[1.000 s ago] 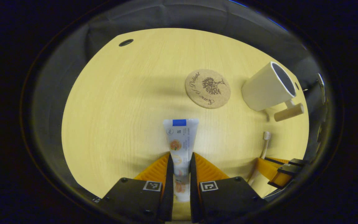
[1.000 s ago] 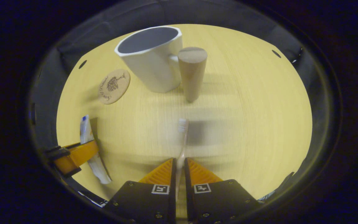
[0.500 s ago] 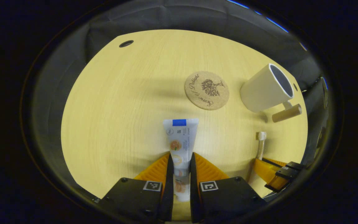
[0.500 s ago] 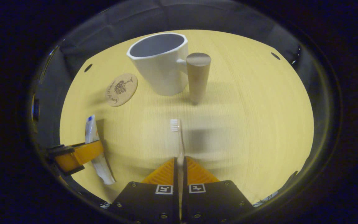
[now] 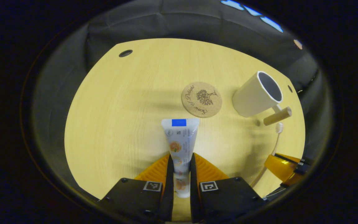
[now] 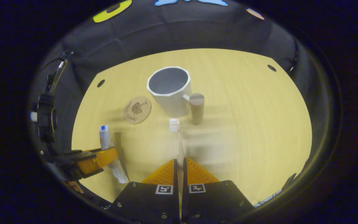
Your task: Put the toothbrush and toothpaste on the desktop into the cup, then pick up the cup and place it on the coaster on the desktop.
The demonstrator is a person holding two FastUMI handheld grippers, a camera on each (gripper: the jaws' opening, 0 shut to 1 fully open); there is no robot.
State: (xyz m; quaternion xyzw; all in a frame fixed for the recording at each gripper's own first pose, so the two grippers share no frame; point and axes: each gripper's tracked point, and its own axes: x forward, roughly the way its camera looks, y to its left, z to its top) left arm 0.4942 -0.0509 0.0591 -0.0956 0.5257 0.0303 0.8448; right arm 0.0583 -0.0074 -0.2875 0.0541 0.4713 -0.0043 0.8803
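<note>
You are pinching the toothpaste (image 5: 181, 146) near its cap end in the left gripper (image 5: 181, 165), 2 fingers pressing its sides so the flat tail points forward, clear of the desktop (image 5: 120, 109). Your right gripper (image 6: 180, 165) is clamping the toothbrush (image 6: 177, 140) handle, bristles leading toward the cup (image 6: 169, 90). Beyond, the cup is standing upright and empty; the coaster (image 6: 137, 109) is lying bare just beside it.

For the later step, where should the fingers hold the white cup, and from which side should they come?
Probably the wooden handle: it is an upright peg, set off from the wall of the cup on a short stub, so the fingers can close across it. Come level from the handle's side, which has open desktop beside it. The body looks wide for the fingers.
</note>
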